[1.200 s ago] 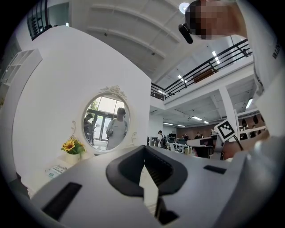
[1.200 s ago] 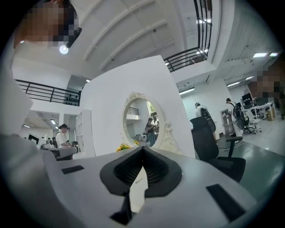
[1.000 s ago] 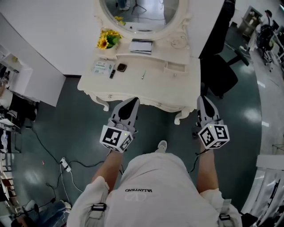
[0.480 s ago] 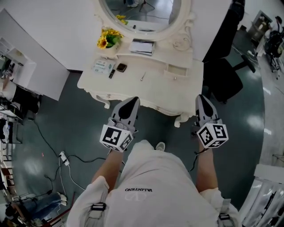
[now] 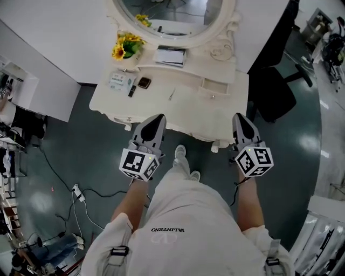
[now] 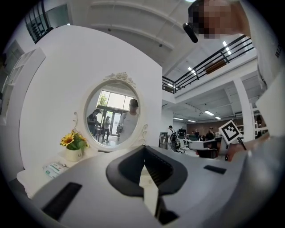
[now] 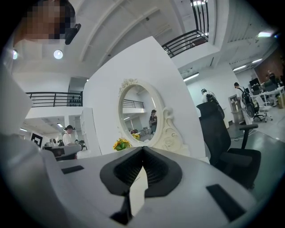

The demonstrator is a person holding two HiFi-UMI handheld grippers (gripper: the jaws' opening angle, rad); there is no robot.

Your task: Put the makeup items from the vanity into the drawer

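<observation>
Your left claw (image 5: 157,118) and right claw (image 5: 238,117) are both shut and empty, just short of the table (image 5: 183,114). The makeup lies ahead of the left claw, front-left of the mirror (image 5: 172,16): a compact (image 5: 143,82), a black tube (image 5: 131,90) and a pencil (image 5: 172,94), the last two lying lengthwise toward the mirror. The drawer (image 5: 214,85) sits front-right of the mirror. Your shirt reads "VALENTINO"; print on the packet (image 5: 119,81) is too small to read.

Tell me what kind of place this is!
Probably a big office or workshop hall, not a real bedroom. The cream vanity with its oval mirror stands against a white partition, with an office chair beside it and a power strip on the floor.
</observation>
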